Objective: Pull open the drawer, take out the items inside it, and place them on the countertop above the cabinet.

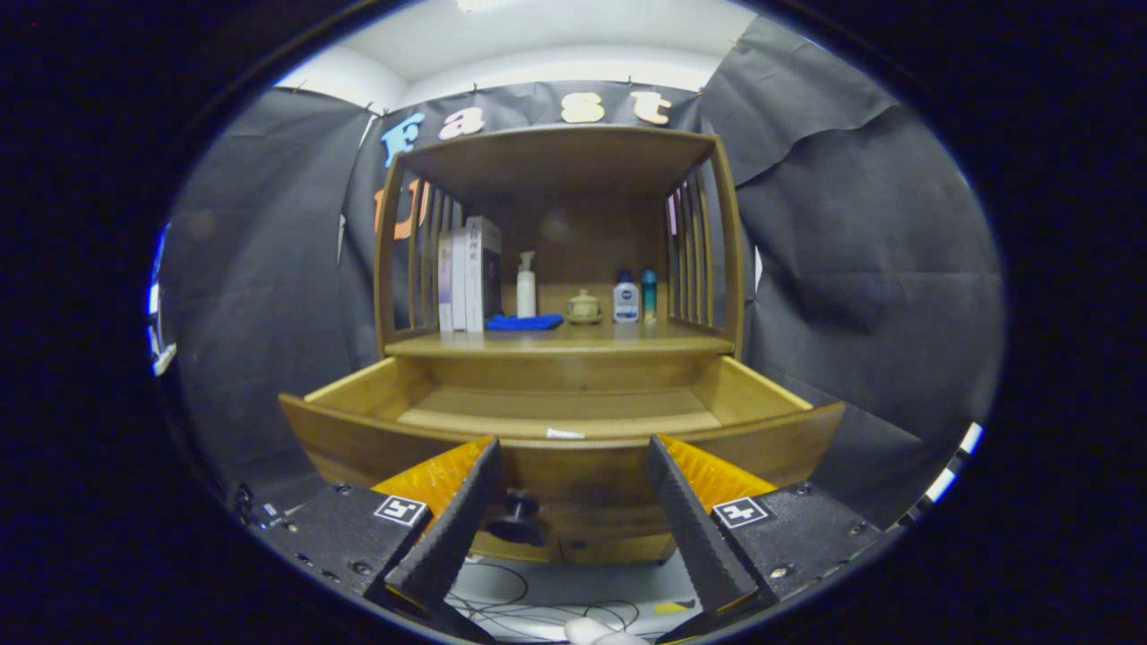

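Jaws are standing spread, pinching nothing; the gripper [569,502] is hovering before the open drawer [564,448], its knob [518,518] between the fingers. Beyond, books [468,273], cloth [523,322], bottles [625,298] and jar [583,307] are sitting on the countertop [573,341].

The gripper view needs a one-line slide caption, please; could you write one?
Open gripper faces the pulled-out drawer, its knob between the fingers, blue cloth on the countertop.

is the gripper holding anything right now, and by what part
Nothing is held: the gripper is open, its fingers apart, with the dark round knob of the open wooden drawer between them, untouched.
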The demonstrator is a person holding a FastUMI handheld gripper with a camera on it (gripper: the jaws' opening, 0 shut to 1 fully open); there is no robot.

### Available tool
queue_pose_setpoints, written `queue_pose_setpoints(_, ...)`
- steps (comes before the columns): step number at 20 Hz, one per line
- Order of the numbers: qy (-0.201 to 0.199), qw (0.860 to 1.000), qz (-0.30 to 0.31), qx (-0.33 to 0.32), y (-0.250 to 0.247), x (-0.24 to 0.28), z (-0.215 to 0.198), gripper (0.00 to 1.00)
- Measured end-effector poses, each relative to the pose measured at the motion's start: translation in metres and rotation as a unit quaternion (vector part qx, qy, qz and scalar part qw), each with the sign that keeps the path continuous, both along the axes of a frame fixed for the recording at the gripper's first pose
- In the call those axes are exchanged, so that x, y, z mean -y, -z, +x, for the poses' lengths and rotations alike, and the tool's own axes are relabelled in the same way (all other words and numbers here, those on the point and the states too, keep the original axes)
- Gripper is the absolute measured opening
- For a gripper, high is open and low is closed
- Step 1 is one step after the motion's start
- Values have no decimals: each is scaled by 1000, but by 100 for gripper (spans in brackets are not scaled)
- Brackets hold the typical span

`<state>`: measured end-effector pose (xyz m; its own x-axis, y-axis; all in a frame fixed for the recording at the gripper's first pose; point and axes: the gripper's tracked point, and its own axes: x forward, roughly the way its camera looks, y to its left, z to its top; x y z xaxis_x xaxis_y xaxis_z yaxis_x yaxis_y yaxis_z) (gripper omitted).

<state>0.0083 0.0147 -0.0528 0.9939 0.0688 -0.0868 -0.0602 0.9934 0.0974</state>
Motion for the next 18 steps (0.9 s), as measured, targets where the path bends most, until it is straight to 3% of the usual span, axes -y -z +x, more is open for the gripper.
queue_pose_setpoints(6, -21, 1000, 2, 19, -80, -4, 39, 100)
queue_pose_setpoints(10, -35, 999, -13, -10, -110, -22, 83, 100)
queue_pose_setpoints(15, -64, 990, -19, -125, -97, -59, 144, 100)
queue_pose_setpoints(18, -87, 973, -30, -213, -63, -81, 167, 100)
